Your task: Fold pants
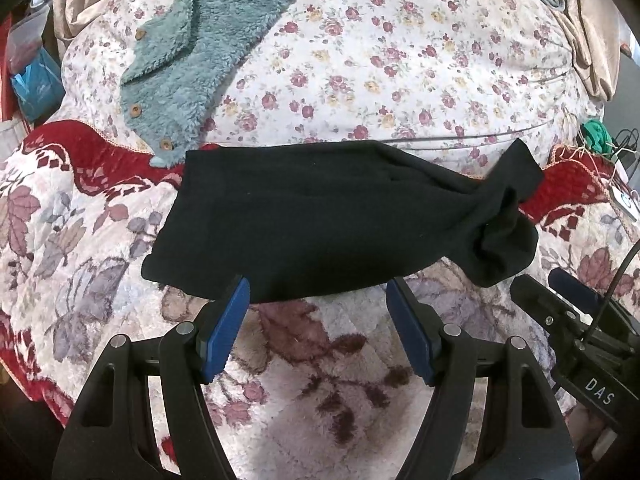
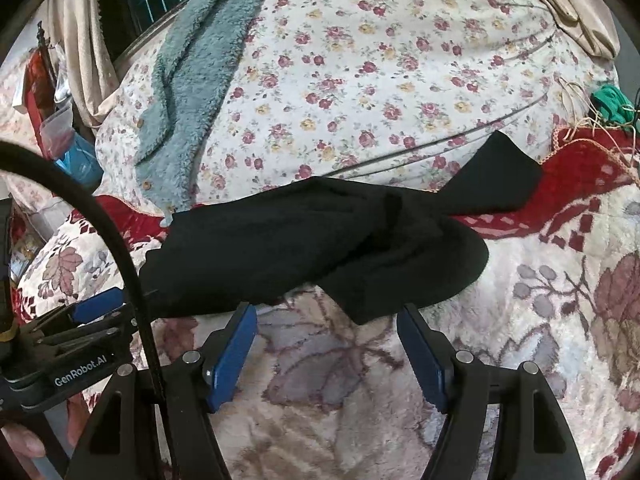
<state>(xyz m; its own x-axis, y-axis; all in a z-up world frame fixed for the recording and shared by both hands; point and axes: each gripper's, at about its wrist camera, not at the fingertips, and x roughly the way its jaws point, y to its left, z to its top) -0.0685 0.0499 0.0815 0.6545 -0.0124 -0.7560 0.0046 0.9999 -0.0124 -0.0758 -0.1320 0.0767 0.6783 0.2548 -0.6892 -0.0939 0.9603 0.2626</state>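
Note:
Black pants (image 1: 320, 216) lie folded across a floral blanket, bunched and flared at their right end. They also show in the right wrist view (image 2: 312, 248). My left gripper (image 1: 318, 292) is open and empty, its blue-padded fingertips at the near edge of the pants. My right gripper (image 2: 326, 320) is open and empty, just in front of the pants' near edge at the bunched end. The right gripper also appears at the lower right of the left wrist view (image 1: 560, 304), and the left gripper at the lower left of the right wrist view (image 2: 96, 308).
A teal fleece jacket (image 1: 184, 52) with wooden buttons lies behind the pants on a rose-print quilt (image 1: 400, 60). A beige cloth (image 1: 592, 40) is at the far right. A green item (image 1: 598, 132) and cords sit at the right edge. A black cable (image 2: 100, 220) crosses the right wrist view.

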